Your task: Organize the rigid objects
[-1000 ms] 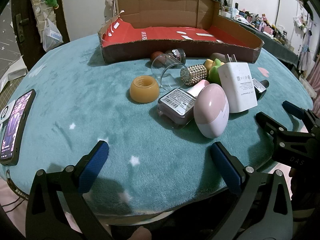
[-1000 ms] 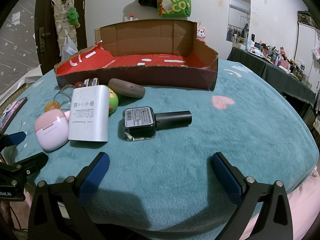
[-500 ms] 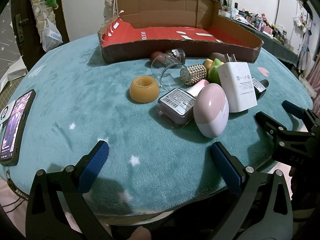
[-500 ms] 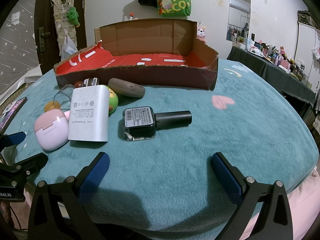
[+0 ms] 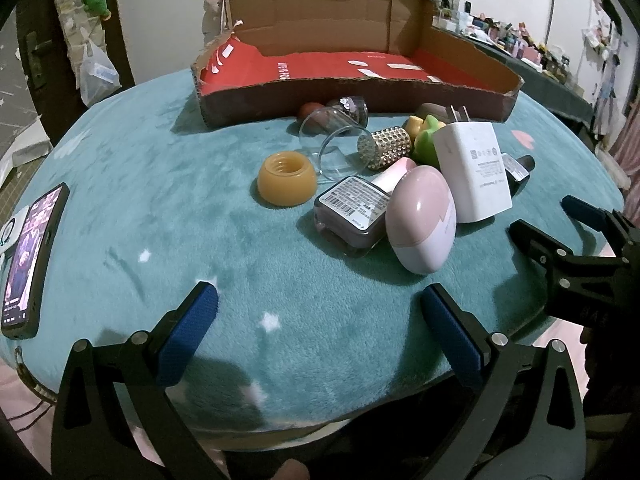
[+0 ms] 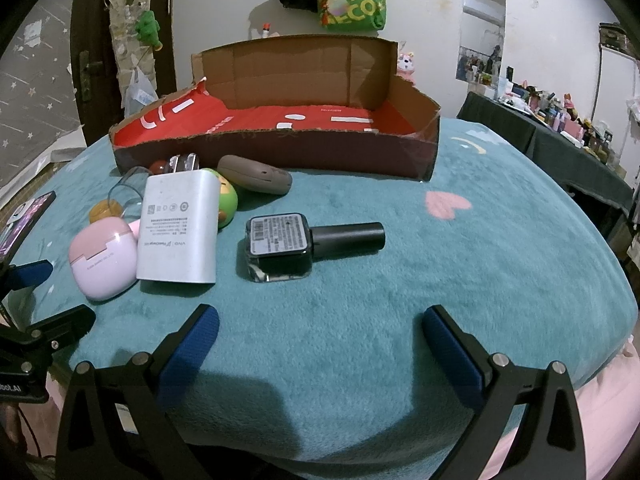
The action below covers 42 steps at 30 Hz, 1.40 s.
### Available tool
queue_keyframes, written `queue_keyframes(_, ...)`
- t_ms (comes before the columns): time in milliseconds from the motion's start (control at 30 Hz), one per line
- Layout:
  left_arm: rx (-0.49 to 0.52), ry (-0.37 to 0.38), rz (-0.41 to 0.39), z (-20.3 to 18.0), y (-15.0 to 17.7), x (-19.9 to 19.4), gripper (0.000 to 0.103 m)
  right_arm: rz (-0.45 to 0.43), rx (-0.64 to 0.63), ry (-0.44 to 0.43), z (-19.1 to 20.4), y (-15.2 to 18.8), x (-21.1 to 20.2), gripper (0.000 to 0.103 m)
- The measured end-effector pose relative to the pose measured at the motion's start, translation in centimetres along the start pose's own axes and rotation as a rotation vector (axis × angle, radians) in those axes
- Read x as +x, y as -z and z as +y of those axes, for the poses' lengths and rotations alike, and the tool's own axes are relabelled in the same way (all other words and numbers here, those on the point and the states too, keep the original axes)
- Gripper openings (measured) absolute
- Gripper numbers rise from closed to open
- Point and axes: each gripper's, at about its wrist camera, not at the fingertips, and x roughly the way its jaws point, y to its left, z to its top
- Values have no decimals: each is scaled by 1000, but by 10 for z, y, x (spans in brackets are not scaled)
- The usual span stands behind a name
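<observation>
Both grippers — left gripper (image 5: 318, 308), right gripper (image 6: 320, 330) — are hovering wide apart, holding nothing. Two nail polish bottles — black (image 6: 280, 246), mauve (image 5: 352, 210) — are lying before one cardboard box (image 6: 280, 152), nothing blocking them.

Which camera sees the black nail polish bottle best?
The right wrist view. There the black nail polish bottle lies whole and close on the teal blanket, label up, cap pointing right. The left wrist view shows only a sliver of it, mostly hidden behind the white charger.

Phone (image 5: 28, 264) cropped; charger label (image 6: 176, 226) illegible
</observation>
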Motion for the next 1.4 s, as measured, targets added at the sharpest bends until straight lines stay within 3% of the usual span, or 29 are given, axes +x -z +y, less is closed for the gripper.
queue_keyframes(133,20,7,-22,-1,-3,4,103,20,-20,-9,-6,-7,2,103)
queue_keyframes(233,32,18,-29,-2,-6,5,103,-25,-27,-19,3,-7,2,103)
queue_keyframes(433,42,28,-28,5,-13,9,103,53,-30,-6,-4,-13,8,103)
queue_keyframes(600,38,25,-20,11,-20,15,102,1,-39,26,-9,-20,11,103)
queue_keyframes(800,71,22,-37,4,-29,19,92,0,-32,8,-10,-26,16,103)
queue_keyframes(967,106,30,-49,-6,-37,20,70,11,-36,-6,-12,-28,19,103)
queue_keyframes(1033,119,34,-54,-11,-38,21,67,14,-35,-14,-13,-30,20,103)
queue_keyframes(1400,111,75,-37,-10,-39,22,63,9,-48,-18,-10,-31,20,98)
